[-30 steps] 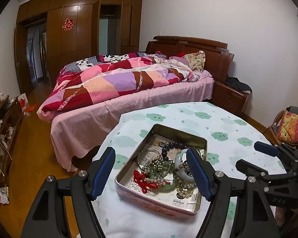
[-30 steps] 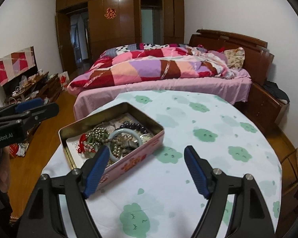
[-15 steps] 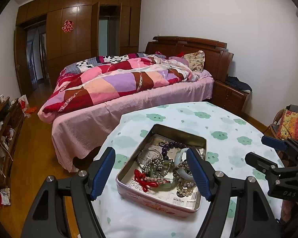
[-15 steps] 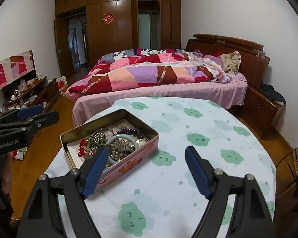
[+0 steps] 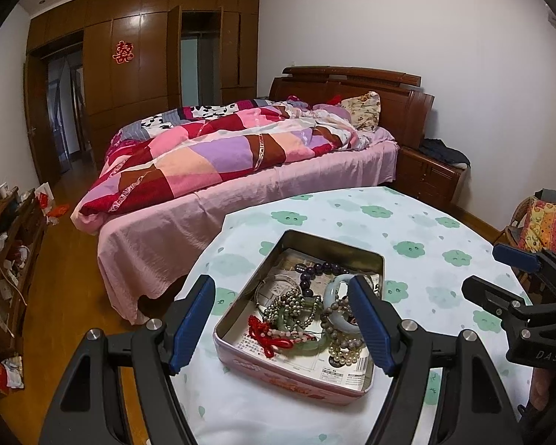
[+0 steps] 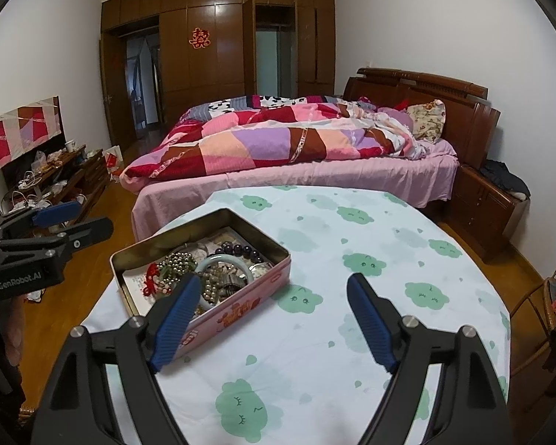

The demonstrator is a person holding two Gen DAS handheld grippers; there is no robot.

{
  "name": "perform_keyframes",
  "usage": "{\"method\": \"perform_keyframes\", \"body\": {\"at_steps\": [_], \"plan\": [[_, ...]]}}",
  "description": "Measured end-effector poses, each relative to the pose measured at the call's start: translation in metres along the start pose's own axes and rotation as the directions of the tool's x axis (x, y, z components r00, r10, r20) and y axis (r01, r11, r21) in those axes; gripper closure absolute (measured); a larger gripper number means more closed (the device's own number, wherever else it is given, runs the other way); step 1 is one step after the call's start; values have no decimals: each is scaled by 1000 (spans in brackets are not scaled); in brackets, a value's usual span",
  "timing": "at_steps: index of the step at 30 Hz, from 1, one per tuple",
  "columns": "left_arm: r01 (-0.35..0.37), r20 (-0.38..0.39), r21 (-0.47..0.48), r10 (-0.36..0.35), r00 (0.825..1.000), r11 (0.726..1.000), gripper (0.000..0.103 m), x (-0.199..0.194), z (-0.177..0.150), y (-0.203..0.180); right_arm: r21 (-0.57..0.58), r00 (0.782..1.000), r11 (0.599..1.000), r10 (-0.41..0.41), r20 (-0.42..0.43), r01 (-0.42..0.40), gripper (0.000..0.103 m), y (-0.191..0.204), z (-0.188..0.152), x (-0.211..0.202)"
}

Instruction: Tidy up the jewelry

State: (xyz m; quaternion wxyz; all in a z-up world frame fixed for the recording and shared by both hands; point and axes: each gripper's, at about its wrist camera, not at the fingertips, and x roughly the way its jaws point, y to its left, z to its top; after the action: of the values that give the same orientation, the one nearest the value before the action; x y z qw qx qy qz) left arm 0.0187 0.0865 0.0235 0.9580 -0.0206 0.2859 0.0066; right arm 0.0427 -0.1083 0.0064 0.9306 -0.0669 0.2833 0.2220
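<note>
Tin (image 5: 278, 378) of tangled beads and bangles (image 5: 307, 311) on table (image 5: 407, 230), near its left edge, long axis running toward bed (image 5: 241, 193). Left gripper (image 5: 283, 328) agape above tin, empty. Right gripper (image 6: 272, 320) agape beside it, empty.

The tin box (image 5: 367, 383) was thin metal, dull gold inside, with glossy pink printed walls and a printed paper lining. The jade bangle (image 5: 338, 289) looked smooth and polished; the pearl strands (image 5: 291, 306) shone. The tablecloth (image 6: 370, 244) was matt printed cloth. The wardrobe (image 6: 222, 52) was glossy varnished wood, and the floor (image 5: 55, 296) likewise.
</note>
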Motion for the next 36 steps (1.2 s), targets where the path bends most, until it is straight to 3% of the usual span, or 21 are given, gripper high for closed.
{"method": "perform_keyframes", "body": {"at_steps": [16, 23, 36], "plan": [[-10, -18, 1, 10, 1000, 1000, 28, 5, 0, 1, -1, 1000, 1000, -1, -1, 1, 19, 0, 0, 0], [-50, -9, 10, 51, 999, 999, 17, 6, -1, -1, -1, 1000, 1000, 1, -4, -1, 19, 1, -1, 0], [-71, 7, 54, 71, 997, 996, 15, 7, -4, -6, 0, 1000, 1000, 3, -12, -3, 18, 4, -8, 3]]}}
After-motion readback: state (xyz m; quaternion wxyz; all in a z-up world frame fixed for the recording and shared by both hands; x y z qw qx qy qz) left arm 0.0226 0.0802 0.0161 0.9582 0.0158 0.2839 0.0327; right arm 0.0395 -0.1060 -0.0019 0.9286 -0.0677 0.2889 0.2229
